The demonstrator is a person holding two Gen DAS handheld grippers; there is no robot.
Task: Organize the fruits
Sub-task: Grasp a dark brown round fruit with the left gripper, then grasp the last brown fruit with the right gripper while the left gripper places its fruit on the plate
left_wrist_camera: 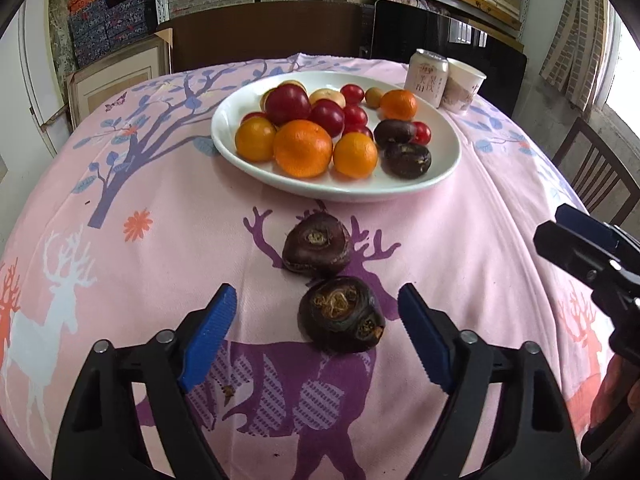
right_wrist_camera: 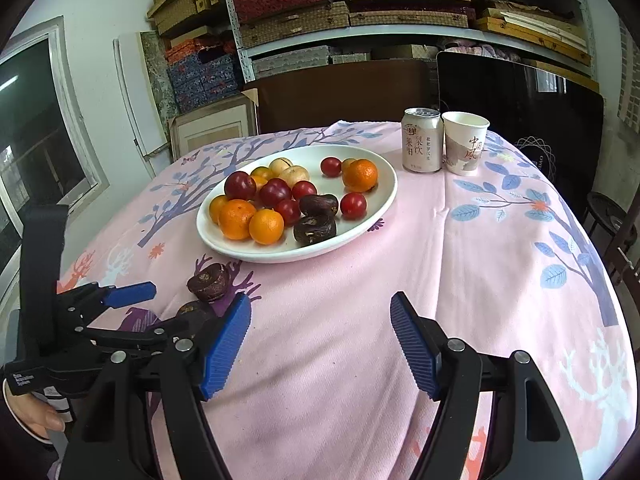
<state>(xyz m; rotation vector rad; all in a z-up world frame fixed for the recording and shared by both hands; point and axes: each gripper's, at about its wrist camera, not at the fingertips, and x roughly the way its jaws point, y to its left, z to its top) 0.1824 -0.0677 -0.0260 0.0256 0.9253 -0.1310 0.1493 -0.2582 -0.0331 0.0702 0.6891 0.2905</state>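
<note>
Both tongs stand apart and empty: left gripper (left_wrist_camera: 316, 312) brackets the near chestnut (left_wrist_camera: 341, 314) on the cloth (left_wrist_camera: 460, 240), right gripper (right_wrist_camera: 320, 320) over bare cloth. Pick-up step, I judge; next, lower, clamp, carry to the plate (left_wrist_camera: 440, 168)

Black two-finger grippers, ribbed blue pads (left_wrist_camera: 208, 336), silver pivot screws (right_wrist_camera: 455, 345)

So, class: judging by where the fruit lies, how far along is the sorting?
Done: most fruit sits on the plate, two dark corms among it. In hand: nothing; the left gripper is open around the near corm, not gripping. Left: that one and the far corm, both on the cloth.
</note>
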